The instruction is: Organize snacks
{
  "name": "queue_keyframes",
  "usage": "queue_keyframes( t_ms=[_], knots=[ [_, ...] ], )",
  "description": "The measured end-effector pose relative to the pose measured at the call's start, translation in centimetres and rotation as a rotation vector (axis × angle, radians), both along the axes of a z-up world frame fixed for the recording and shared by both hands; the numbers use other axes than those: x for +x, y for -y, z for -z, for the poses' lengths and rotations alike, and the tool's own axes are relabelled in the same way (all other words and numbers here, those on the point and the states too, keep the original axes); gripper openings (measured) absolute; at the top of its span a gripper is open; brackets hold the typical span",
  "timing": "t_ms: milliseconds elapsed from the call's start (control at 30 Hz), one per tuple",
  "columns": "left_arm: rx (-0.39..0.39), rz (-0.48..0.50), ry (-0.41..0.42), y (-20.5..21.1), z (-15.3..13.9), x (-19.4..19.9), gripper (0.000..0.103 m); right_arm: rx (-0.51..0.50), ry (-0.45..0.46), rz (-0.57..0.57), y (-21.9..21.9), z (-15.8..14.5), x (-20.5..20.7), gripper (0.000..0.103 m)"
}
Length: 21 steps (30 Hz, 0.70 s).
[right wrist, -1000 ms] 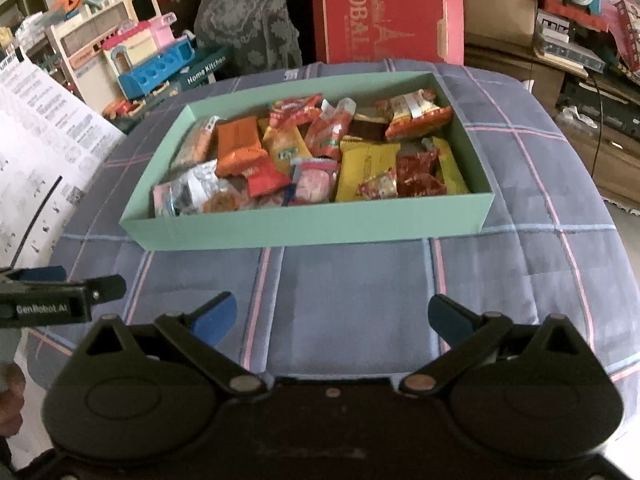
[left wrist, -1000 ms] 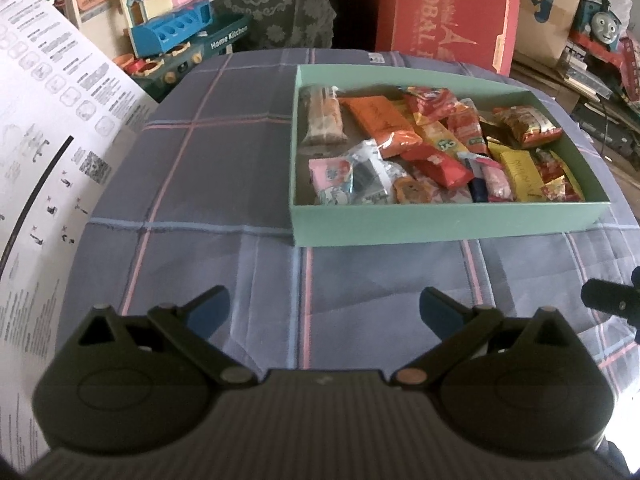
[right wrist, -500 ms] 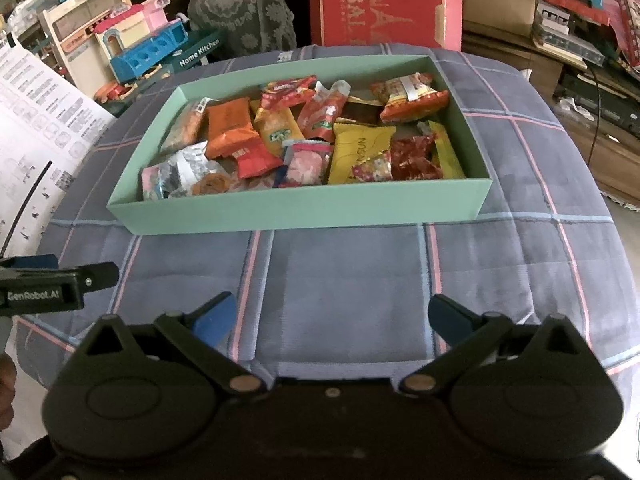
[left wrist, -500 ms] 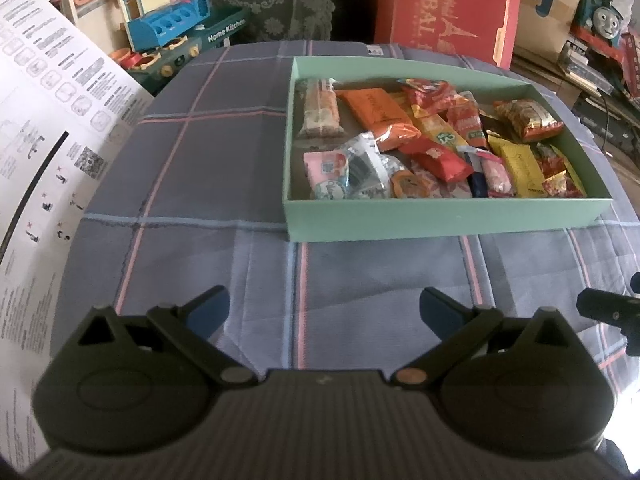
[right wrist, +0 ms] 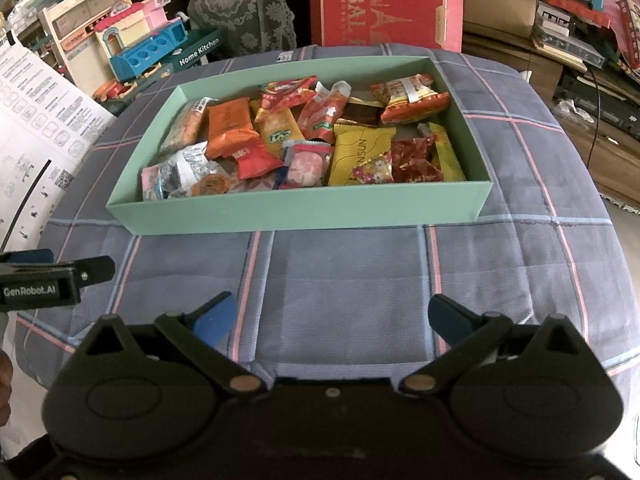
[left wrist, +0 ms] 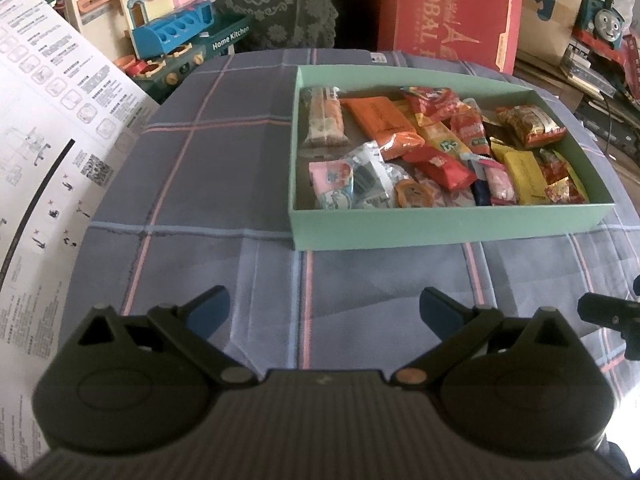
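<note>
Right wrist: yellow pack (right wrist: 358,152) text legible, blurry in left, both grippers (left wrist: 324,308) (right wrist: 332,316) agape, empty.

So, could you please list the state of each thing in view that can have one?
left claw: open, empty, above the cloth.
right claw: open, empty, above the cloth.
green box: lidless, on the plaid cloth, holding mixed snacks.
yellow packet: sealed, lying in the box.
orange packet: sealed, lying in the box.
</note>
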<state>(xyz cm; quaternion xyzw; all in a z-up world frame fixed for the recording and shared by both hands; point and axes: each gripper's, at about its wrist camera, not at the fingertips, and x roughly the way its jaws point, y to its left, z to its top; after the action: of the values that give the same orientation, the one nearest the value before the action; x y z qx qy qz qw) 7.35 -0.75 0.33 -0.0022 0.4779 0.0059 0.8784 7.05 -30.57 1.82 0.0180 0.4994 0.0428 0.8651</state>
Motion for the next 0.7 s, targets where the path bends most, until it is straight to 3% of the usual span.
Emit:
queue_keyframes(
  t_ms=[700],
  knots=[
    [0.014,-0.006,0.023,-0.11,-0.54,-0.01,0.103,-0.007,0.007,0.01,0.08,-0.32,0.1,0.103]
  ],
)
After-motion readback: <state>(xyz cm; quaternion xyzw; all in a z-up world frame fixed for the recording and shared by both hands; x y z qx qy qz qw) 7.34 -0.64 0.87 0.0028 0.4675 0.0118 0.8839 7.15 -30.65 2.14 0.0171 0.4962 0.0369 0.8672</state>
